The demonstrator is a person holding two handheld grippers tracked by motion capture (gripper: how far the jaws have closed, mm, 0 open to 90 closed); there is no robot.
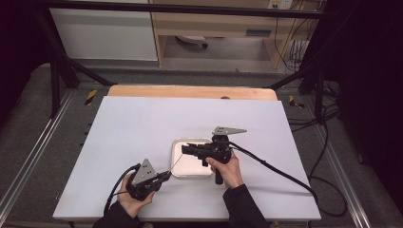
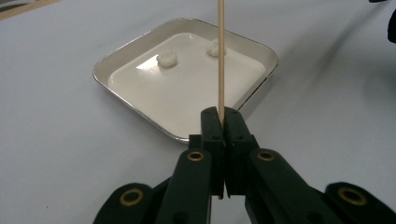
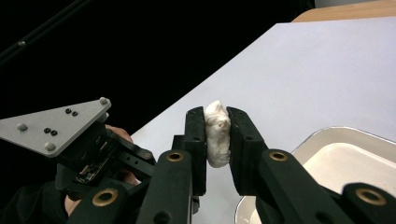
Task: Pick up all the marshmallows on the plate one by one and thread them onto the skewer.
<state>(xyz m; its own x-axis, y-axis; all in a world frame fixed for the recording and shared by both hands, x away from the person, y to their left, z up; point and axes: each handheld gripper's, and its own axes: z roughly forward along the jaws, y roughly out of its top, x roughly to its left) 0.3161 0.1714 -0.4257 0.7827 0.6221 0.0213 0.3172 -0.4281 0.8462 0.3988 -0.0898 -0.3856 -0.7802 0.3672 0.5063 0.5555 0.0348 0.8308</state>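
A thin wooden skewer point(image 2: 220, 56) stands clamped between the jaws of my left gripper point(image 2: 223, 116), its tip pointing over a shallow metal tray point(image 2: 116, 60). Two white soft lumps point(image 2: 167, 59) lie in the tray's far part. In the high view the left gripper point(image 1: 164, 176) sits near the table's front, just left of the tray point(image 1: 177, 142), and the skewer point(image 1: 177, 163) slants up toward the right gripper point(image 1: 184, 148). In its own view, my right gripper point(image 3: 217, 123) is shut on a third white lump point(image 3: 217, 133), held above the tray's left side.
The white table top point(image 1: 142, 123) has a wooden strip point(image 1: 190, 91) along its far edge. The right gripper's cable point(image 1: 280, 173) trails off to the right. A black frame and shelving stand beyond the table. The left gripper's grey plate point(image 3: 56, 126) shows at the lower left.
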